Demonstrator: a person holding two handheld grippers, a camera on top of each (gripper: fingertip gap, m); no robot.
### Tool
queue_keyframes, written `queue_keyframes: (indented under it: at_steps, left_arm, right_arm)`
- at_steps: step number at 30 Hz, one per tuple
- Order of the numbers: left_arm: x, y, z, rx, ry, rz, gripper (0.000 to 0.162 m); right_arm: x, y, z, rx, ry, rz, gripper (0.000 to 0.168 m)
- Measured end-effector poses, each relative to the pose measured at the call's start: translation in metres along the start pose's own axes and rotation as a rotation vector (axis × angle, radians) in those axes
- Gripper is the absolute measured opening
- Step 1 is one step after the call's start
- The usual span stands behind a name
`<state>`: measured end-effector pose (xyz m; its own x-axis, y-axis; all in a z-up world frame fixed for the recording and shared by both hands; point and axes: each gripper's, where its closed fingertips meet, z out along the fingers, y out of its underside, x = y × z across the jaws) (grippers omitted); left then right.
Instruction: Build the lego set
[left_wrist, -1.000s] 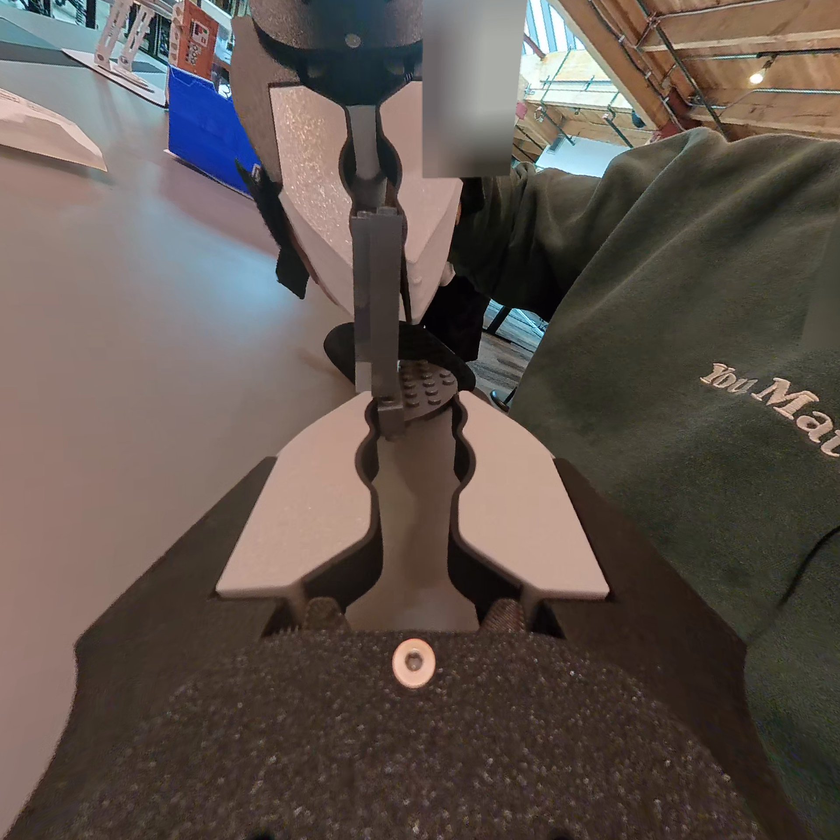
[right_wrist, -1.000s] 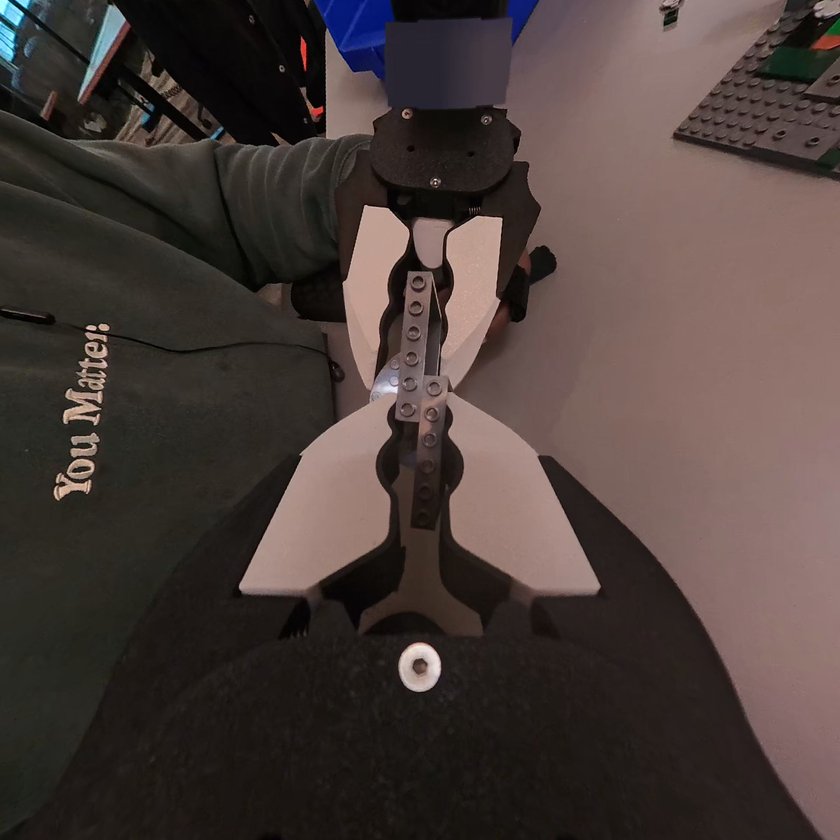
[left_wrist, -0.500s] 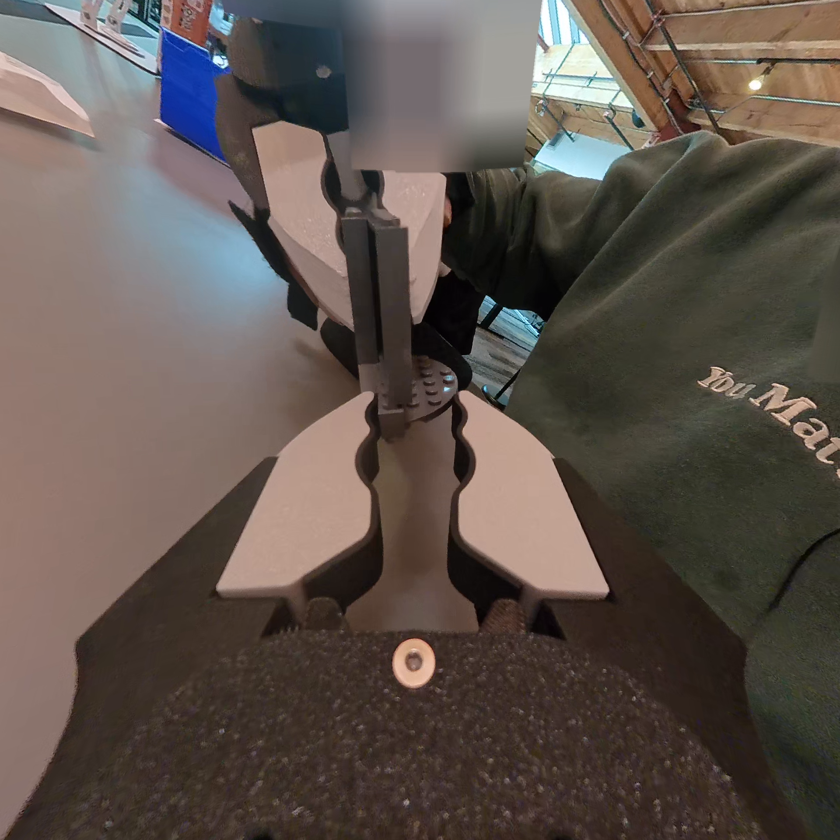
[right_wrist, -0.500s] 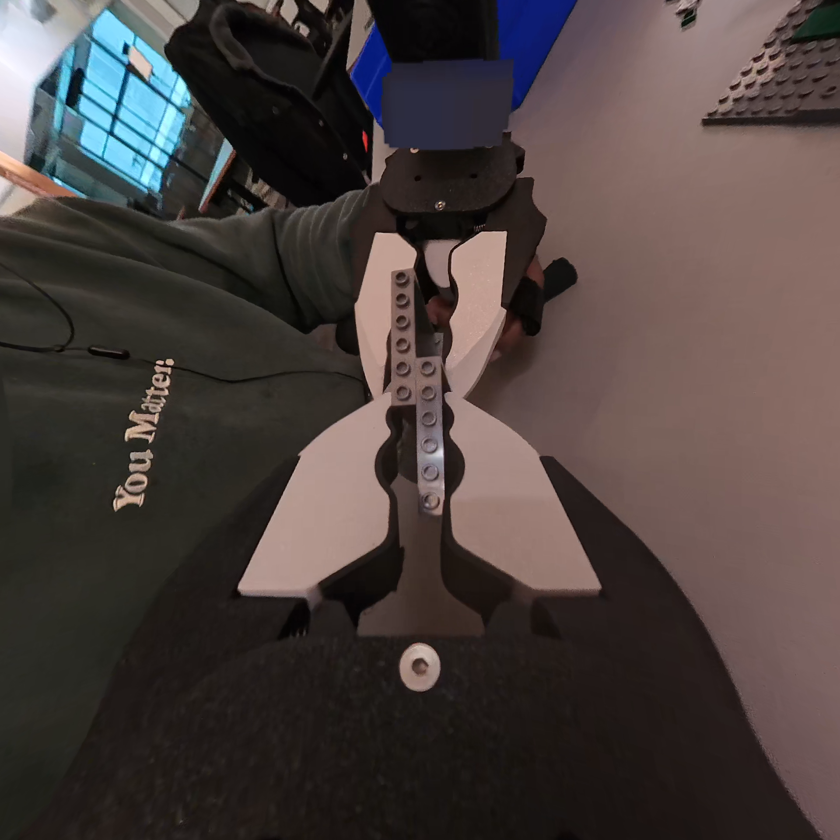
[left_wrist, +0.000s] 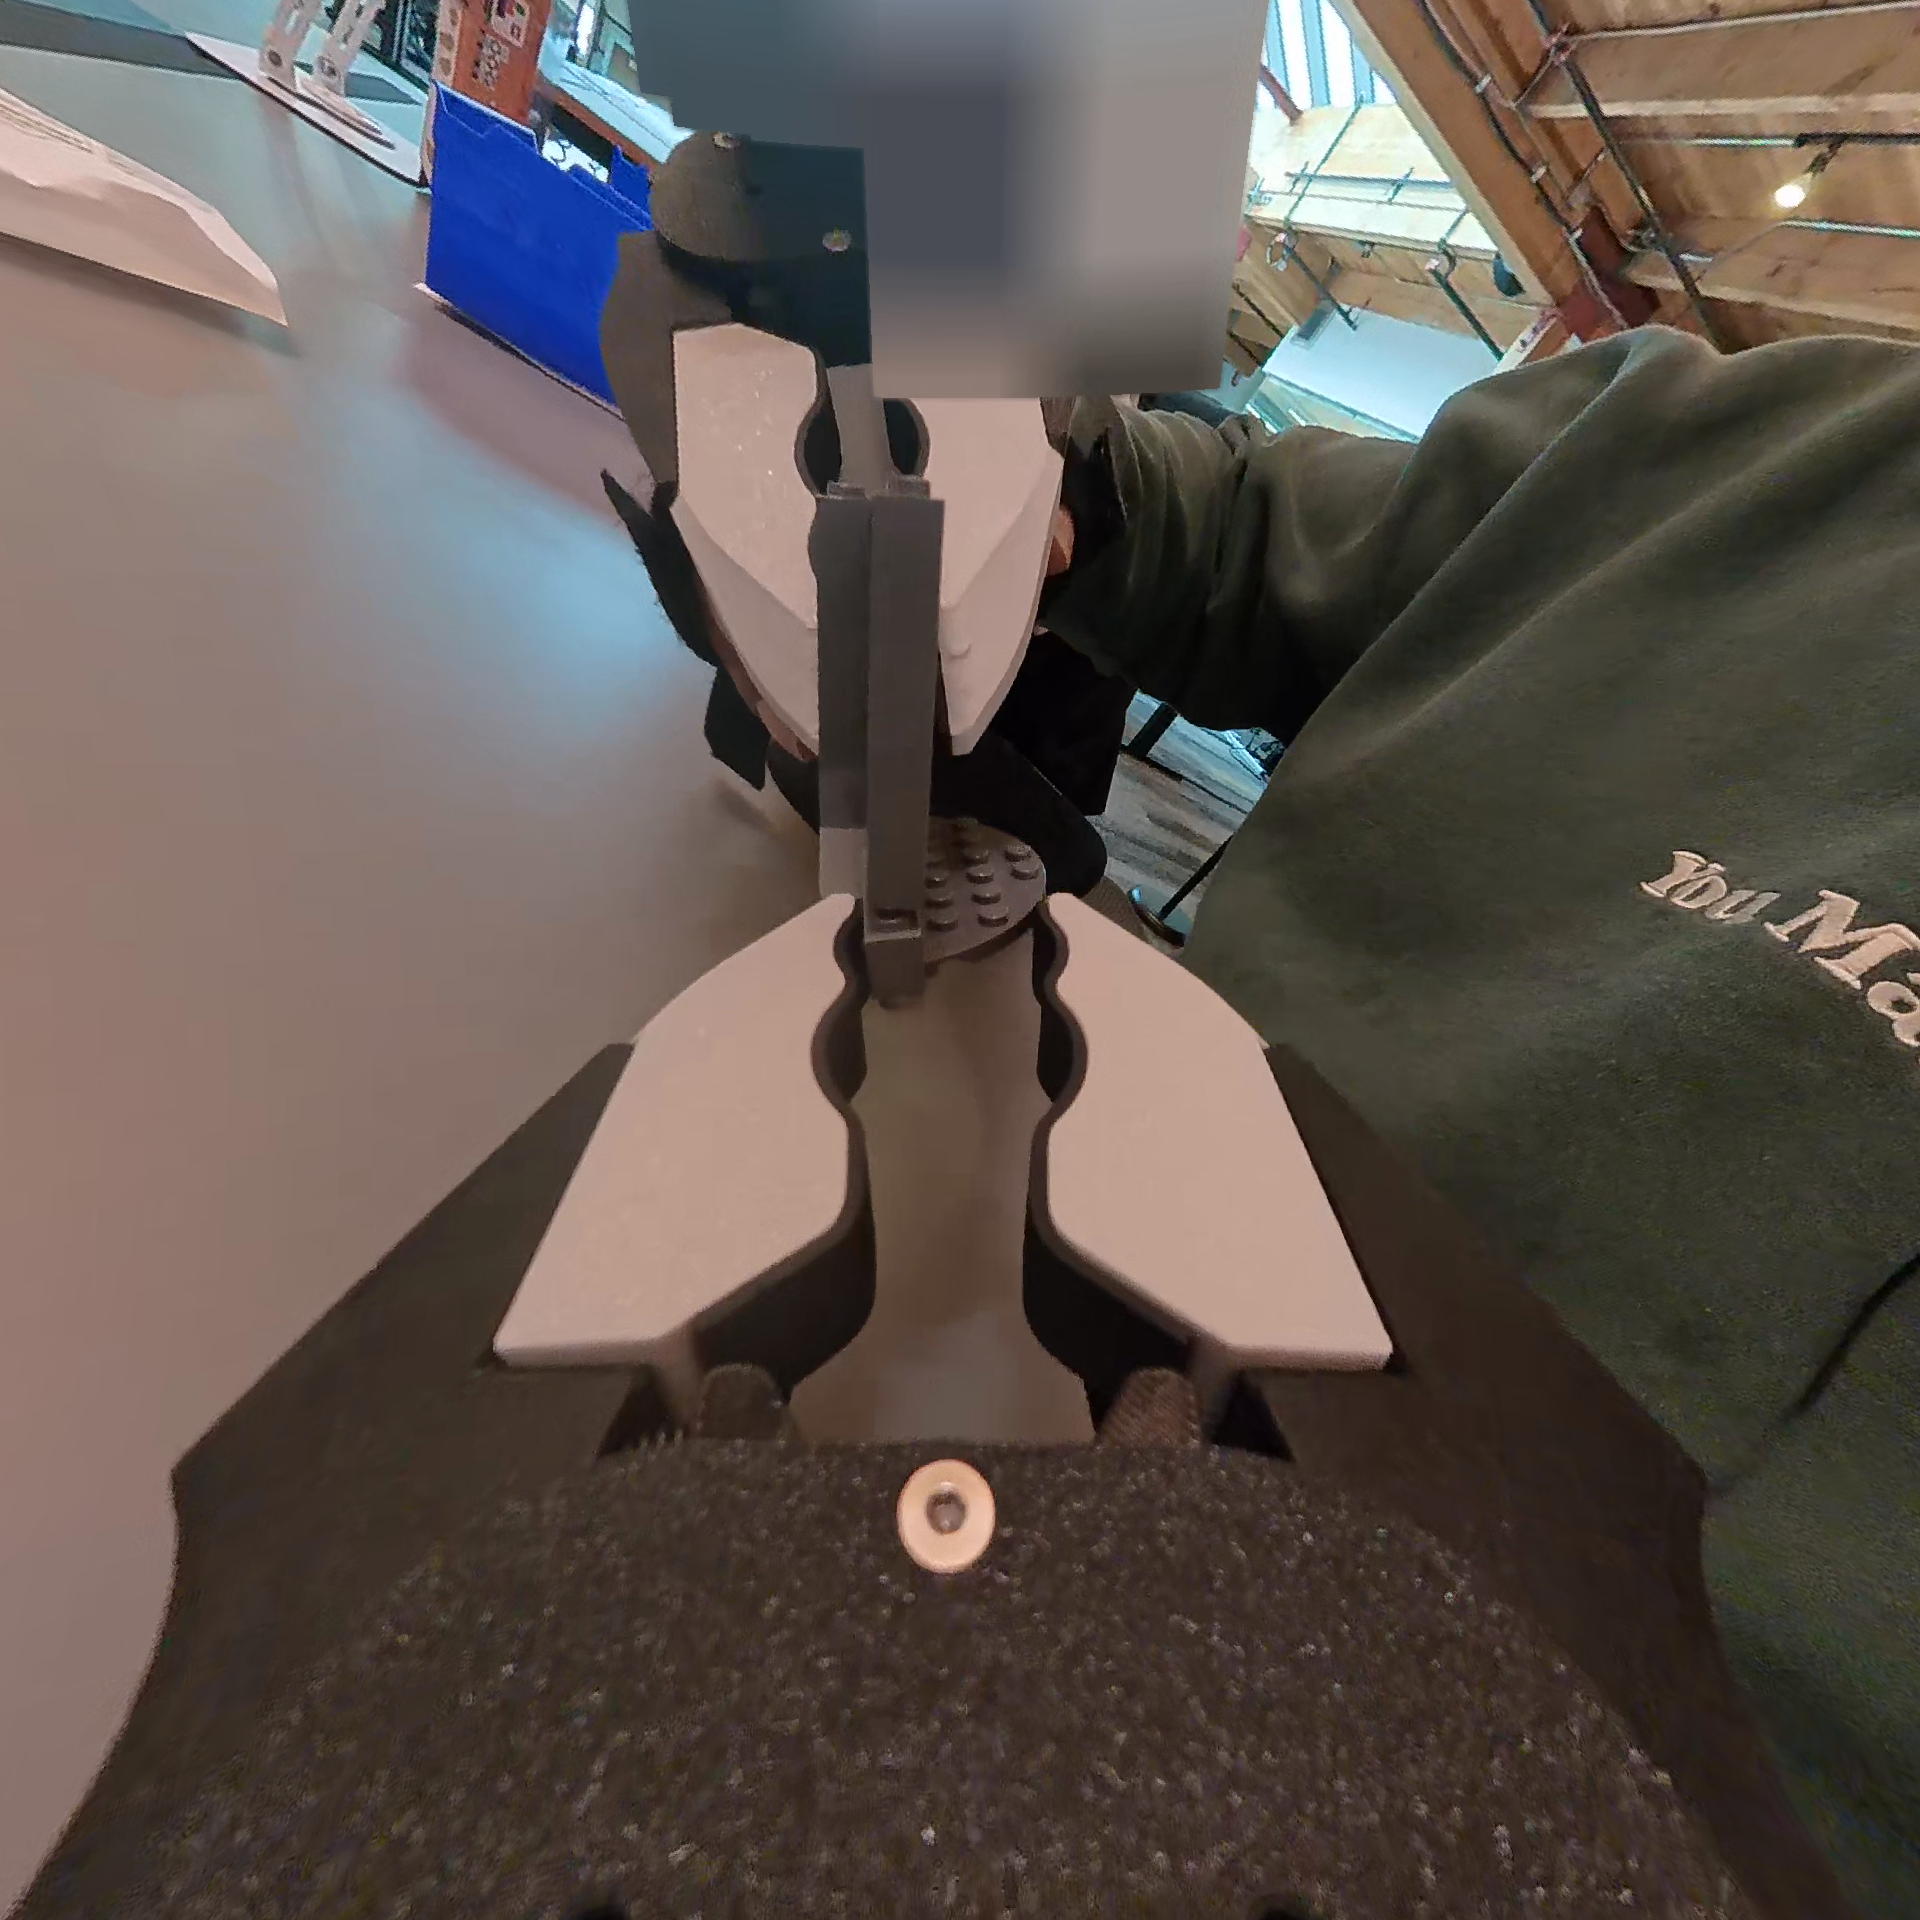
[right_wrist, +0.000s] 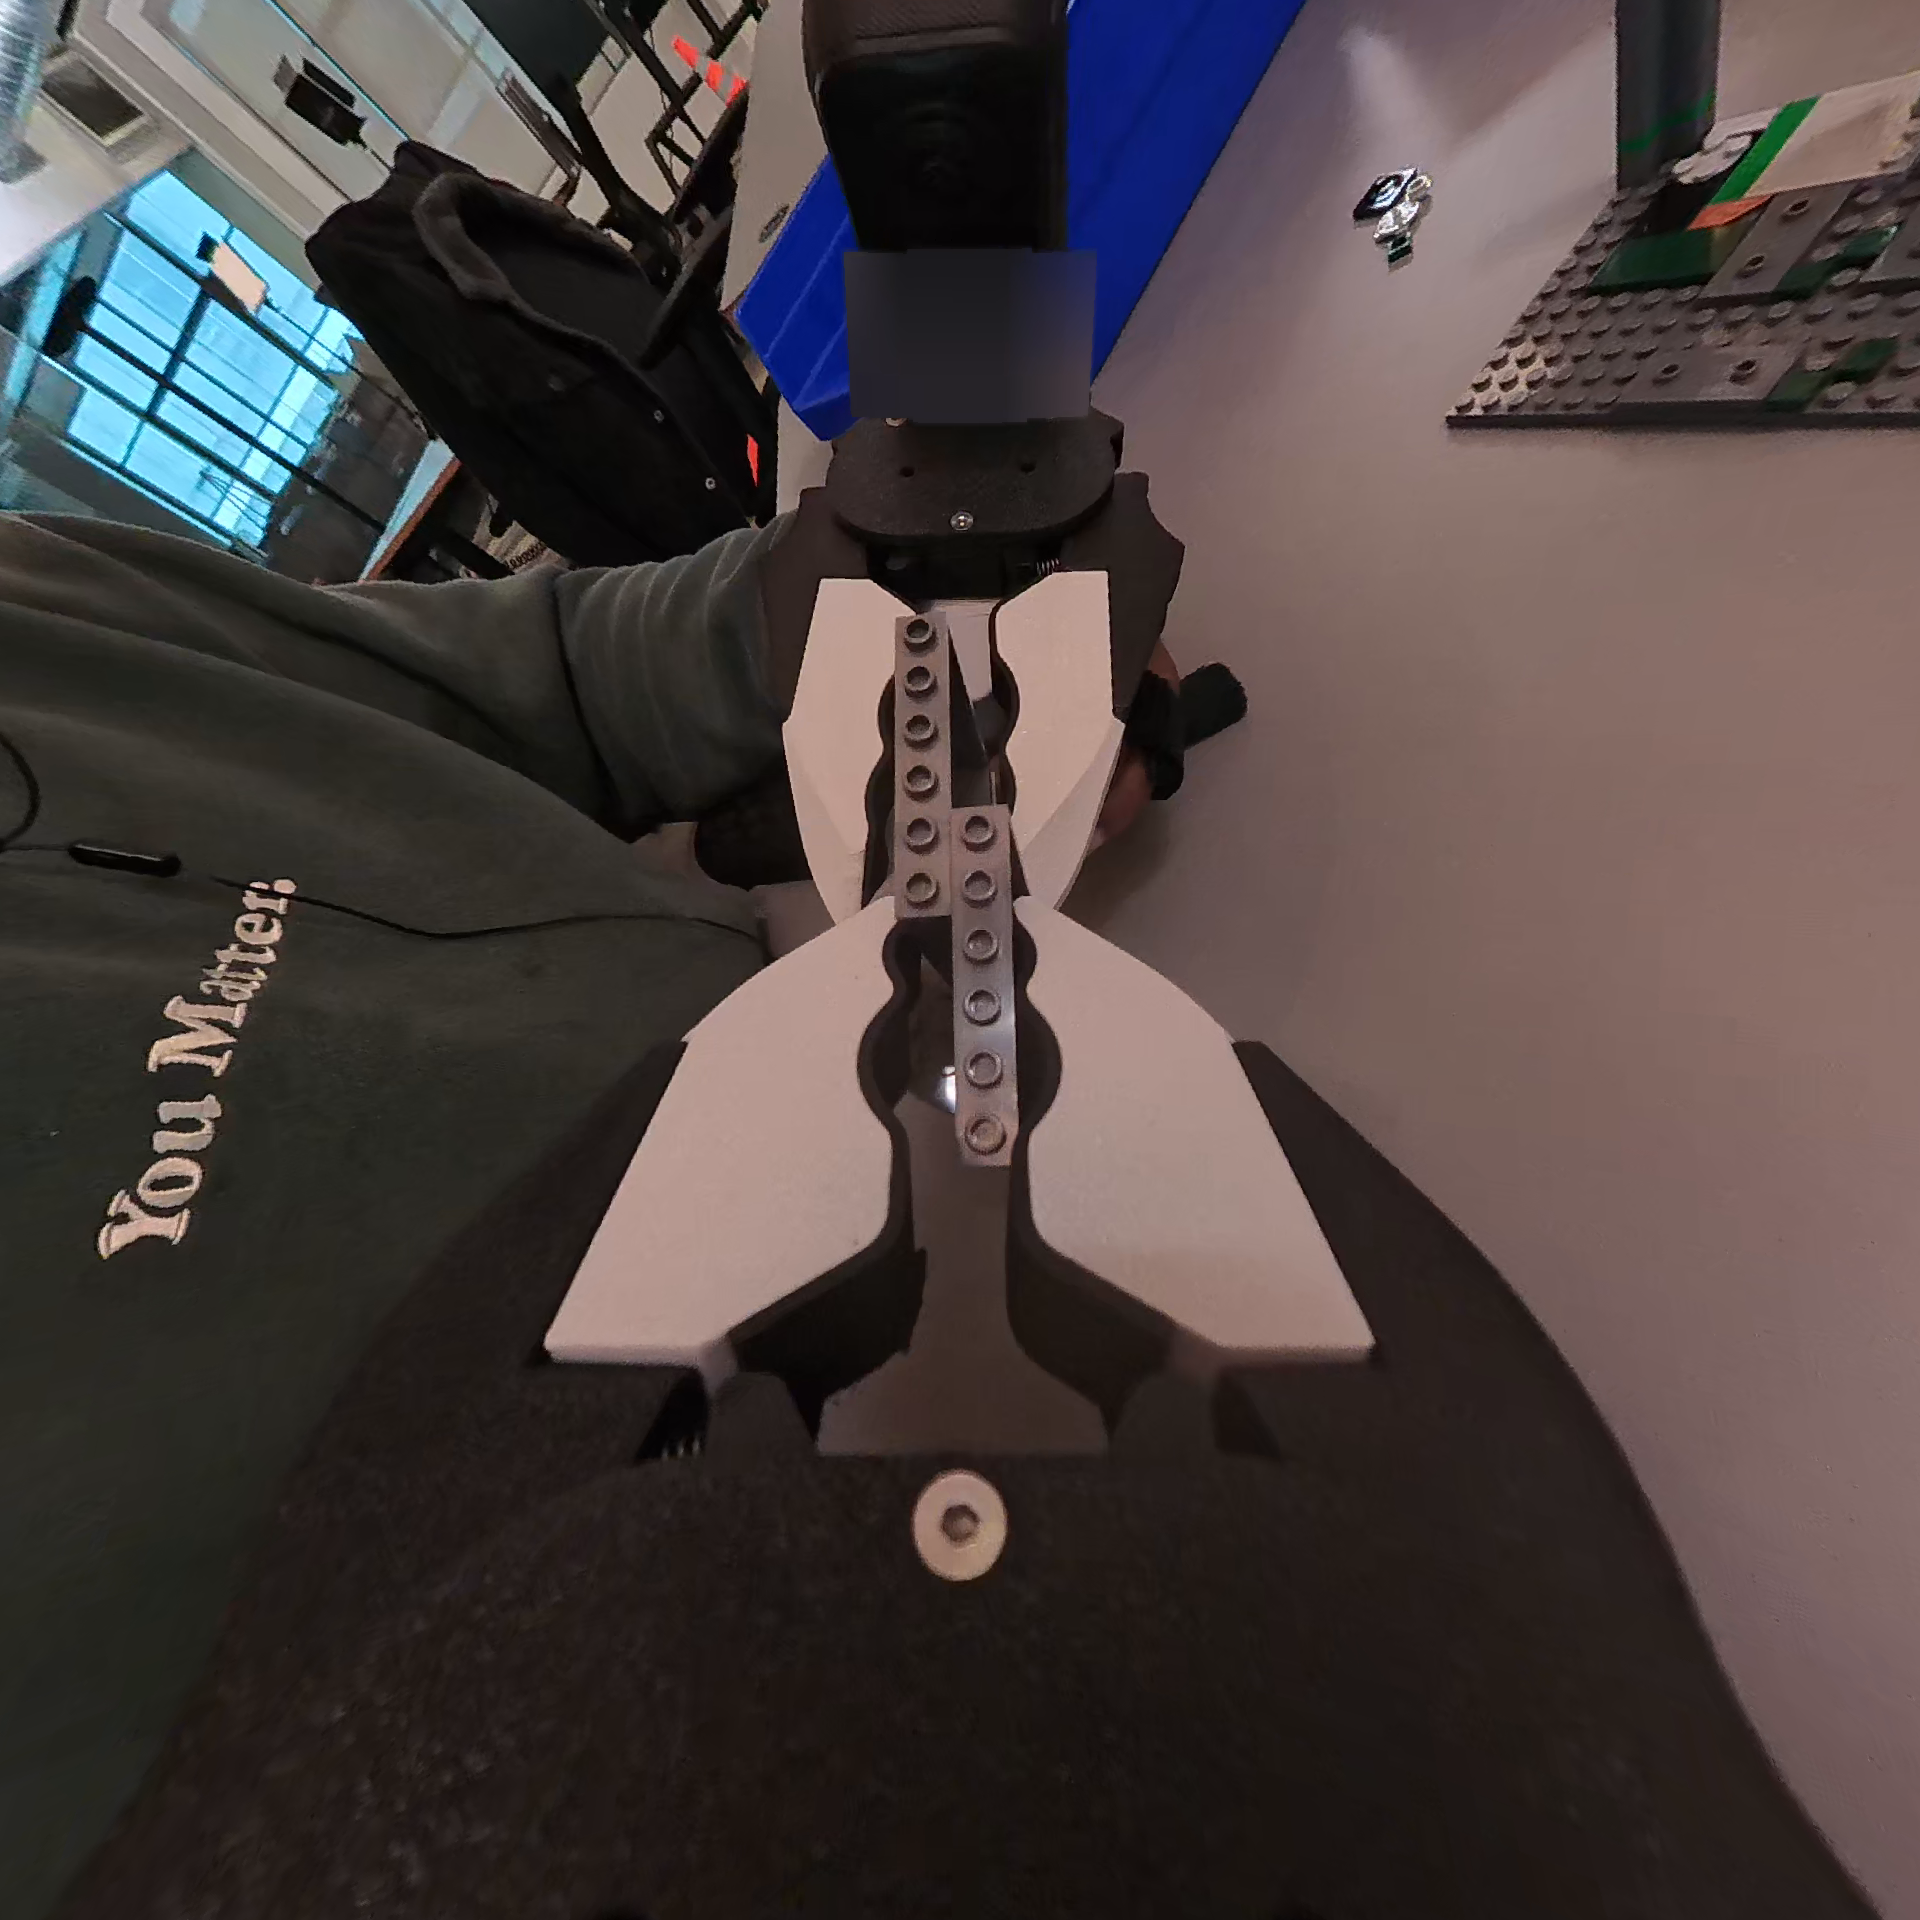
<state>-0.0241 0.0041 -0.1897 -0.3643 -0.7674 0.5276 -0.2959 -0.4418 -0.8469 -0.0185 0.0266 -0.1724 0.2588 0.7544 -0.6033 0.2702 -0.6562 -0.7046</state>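
Note:
My two grippers meet tip to tip above the grey table (left_wrist: 312, 727). My left gripper (left_wrist: 951, 920) is shut on a dark round studded plate (left_wrist: 982, 894), with the end of a grey strip against its left finger. My right gripper (right_wrist: 958, 920) is shut on a long grey one-stud-wide strip (right_wrist: 982, 997). A second grey strip (right_wrist: 920, 748) lies parallel beside it, offset toward the left gripper, and the two overlap by two studs. In the left wrist view both strips (left_wrist: 883, 675) run from the round plate up into the right gripper's jaws. How the strips join the plate is hidden.
A dark grey baseplate (right_wrist: 1662, 332) with green and grey tiles lies at the far right, with small loose pieces (right_wrist: 1397, 203) and a grey post (right_wrist: 1662, 94) near it. A blue bin (left_wrist: 520, 239) and a paper booklet (left_wrist: 125, 229) are on the table. The person's green sweatshirt (left_wrist: 1558, 831) is close by. The tips of both grippers are at nearly the same place.
The two strips stood at a slight angle to each other; now they lie parallel and side by side. Both grippers have tilted, and more of the baseplate shows. Both grips are unchanged.

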Motion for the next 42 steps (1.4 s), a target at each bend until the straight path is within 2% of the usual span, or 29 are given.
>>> queue_keyframes:
  at_steps: [7, 17, 21, 30, 42]
  left_arm:
    - [0.012, 0.011, 0.007, -0.072, 0.034, 0.036, 0.029]
    - [0.013, 0.005, 0.004, -0.045, 0.043, 0.025, 0.029]
    - [0.013, -0.001, 0.001, -0.006, 0.057, 0.005, 0.029]
    - [0.012, -0.004, -0.001, 0.019, 0.059, -0.001, 0.029]
    - [0.015, 0.002, 0.001, -0.019, 0.056, 0.014, 0.029]
  right_arm:
    - [-0.007, 0.007, 0.006, 0.006, -0.009, -0.008, 0.016]
    - [-0.013, -0.004, -0.006, 0.119, -0.107, 0.081, 0.011]
    - [-0.011, 0.001, -0.002, 0.124, -0.045, -0.02, 0.011]
    - [-0.009, -0.003, -0.002, 0.204, 0.002, -0.096, 0.01]
    - [-0.01, 0.008, 0.005, 0.107, 0.038, -0.169, 0.014]
